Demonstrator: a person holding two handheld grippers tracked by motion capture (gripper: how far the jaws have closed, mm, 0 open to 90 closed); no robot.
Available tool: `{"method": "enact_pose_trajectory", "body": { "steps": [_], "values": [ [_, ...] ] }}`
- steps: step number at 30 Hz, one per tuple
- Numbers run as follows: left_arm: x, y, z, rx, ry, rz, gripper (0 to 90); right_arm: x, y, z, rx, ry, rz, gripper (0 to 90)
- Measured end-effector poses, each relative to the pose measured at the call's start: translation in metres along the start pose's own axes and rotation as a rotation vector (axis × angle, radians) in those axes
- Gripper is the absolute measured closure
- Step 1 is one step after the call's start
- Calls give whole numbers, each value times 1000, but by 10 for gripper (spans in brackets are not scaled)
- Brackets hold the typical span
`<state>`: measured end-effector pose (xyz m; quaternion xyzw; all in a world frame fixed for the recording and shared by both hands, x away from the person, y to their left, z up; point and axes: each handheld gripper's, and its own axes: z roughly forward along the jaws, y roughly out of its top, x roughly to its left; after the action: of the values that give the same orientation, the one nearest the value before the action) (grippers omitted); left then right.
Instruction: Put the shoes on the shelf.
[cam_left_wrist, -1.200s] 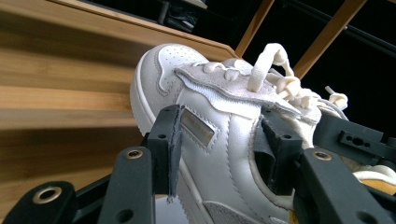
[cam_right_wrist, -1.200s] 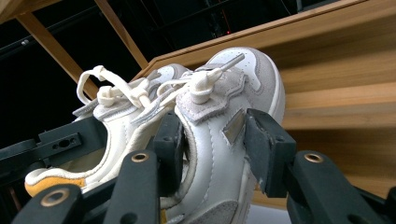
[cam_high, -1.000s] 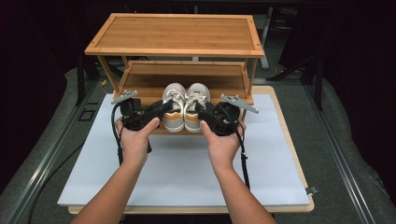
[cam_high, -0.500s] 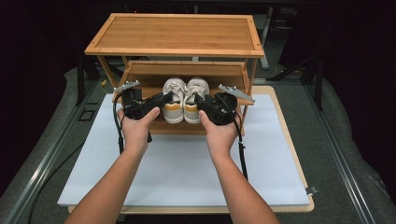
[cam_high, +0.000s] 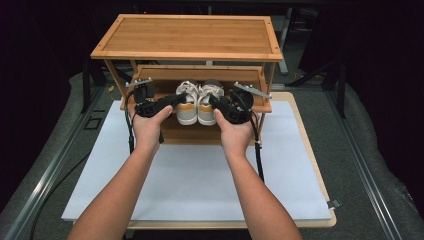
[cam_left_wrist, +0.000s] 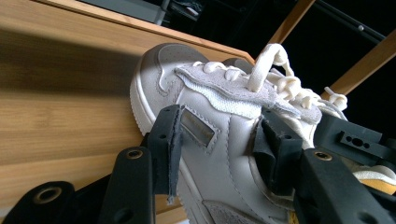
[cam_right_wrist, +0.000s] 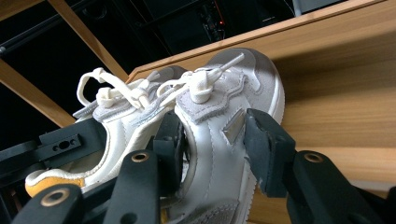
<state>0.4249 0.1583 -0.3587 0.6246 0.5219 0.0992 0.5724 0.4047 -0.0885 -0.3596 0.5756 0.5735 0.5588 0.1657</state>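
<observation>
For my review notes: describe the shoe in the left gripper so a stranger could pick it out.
Find the wooden rack at the table's far edge. On its lower shelf sits a pair of white sneakers; the left sneaker, clamped by the left gripper, is the one meant.

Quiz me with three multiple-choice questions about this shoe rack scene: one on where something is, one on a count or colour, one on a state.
1. Where is the pair of shoes?
A. on the rack's top board
B. at the rack's middle shelf
C. on the white mat

2. How many shoes are there?
A. one
B. two
C. four

3. How does the left gripper meet its shoe?
A. jaws clamped on the shoe's side
B. jaws shut and empty
C. hanging clear of it

Answers: 1 B, the high view shows them under the top board, above the white mat. 2 B, two laced white shoes sit side by side. 3 A, the left gripper view shows a pad on each side of the shoe's wall.
</observation>
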Motion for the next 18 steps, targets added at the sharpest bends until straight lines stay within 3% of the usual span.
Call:
{"method": "enact_pose_trajectory", "body": {
  "steps": [9, 18],
  "values": [
    [6, 9, 8, 15, 11, 15, 550, -1, 6, 11, 11, -3, 6, 584],
    [15, 13, 17, 25, -2, -24, 547, -4, 9, 22, 25, -13, 12, 583]
  ]
}}
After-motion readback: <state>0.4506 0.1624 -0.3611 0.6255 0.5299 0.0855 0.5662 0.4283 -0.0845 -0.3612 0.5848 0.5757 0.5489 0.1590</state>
